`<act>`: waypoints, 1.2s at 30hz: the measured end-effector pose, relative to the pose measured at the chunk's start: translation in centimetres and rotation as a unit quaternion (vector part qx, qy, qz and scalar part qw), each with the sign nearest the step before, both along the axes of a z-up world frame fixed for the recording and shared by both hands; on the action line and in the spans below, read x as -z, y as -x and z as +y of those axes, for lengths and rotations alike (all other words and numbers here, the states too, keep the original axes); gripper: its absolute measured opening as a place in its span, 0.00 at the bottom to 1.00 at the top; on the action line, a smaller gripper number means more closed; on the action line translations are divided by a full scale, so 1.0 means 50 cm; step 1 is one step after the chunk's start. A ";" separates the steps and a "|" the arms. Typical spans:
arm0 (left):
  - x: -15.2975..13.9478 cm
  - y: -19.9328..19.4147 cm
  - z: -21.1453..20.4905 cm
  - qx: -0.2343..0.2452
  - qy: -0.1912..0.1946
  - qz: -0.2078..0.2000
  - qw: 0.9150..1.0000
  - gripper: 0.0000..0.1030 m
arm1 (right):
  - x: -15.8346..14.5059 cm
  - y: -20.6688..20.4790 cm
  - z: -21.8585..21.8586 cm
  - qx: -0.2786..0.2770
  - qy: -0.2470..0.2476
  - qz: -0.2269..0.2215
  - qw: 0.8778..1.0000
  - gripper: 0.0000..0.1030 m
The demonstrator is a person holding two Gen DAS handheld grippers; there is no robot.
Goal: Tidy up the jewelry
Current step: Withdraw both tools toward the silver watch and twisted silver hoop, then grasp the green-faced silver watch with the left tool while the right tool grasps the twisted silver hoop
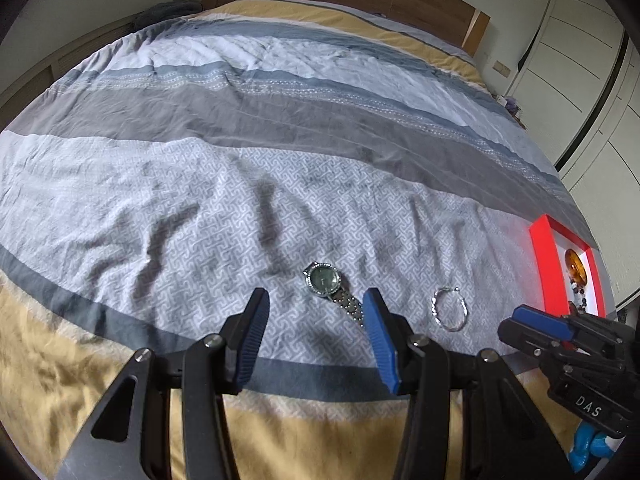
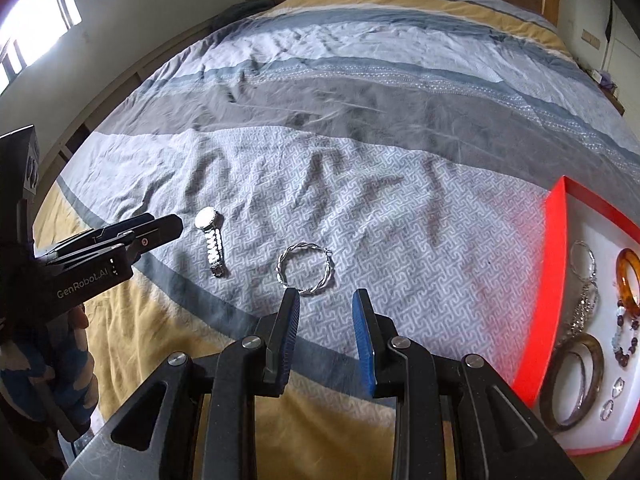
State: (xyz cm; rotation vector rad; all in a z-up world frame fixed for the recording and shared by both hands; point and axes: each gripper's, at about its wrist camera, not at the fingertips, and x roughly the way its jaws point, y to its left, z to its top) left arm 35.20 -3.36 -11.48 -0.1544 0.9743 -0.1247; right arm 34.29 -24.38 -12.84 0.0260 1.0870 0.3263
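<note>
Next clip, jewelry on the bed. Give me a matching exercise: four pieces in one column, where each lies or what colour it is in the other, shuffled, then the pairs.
Column 1
1. wristwatch
2. twisted silver bracelet
3. amber bangle
4. red tray

Column 2
A. inside the tray, near its far end
B. on the bedspread, straight ahead of the right gripper
C. on the bedspread, ahead of the left gripper
D. at the right, holding several pieces

Pairs: 1-C, 2-B, 3-A, 4-D
</note>
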 end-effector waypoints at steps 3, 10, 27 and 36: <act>0.027 -0.022 -0.015 0.003 -0.009 0.010 1.000 0.45 | 0.025 -0.022 0.002 0.003 -0.008 0.006 1.000 0.27; 0.063 -0.046 -0.030 0.005 -0.026 0.014 1.000 0.45 | 0.065 -0.051 0.013 -0.002 -0.024 0.018 1.000 0.27; 0.085 -0.062 -0.031 -0.002 -0.033 0.004 0.999 0.21 | 0.107 -0.070 0.028 -0.007 -0.043 0.028 0.999 0.12; 0.051 -0.030 -0.031 -0.001 -0.040 -0.011 0.999 0.21 | 0.071 -0.034 0.002 0.005 -0.048 0.004 0.999 0.04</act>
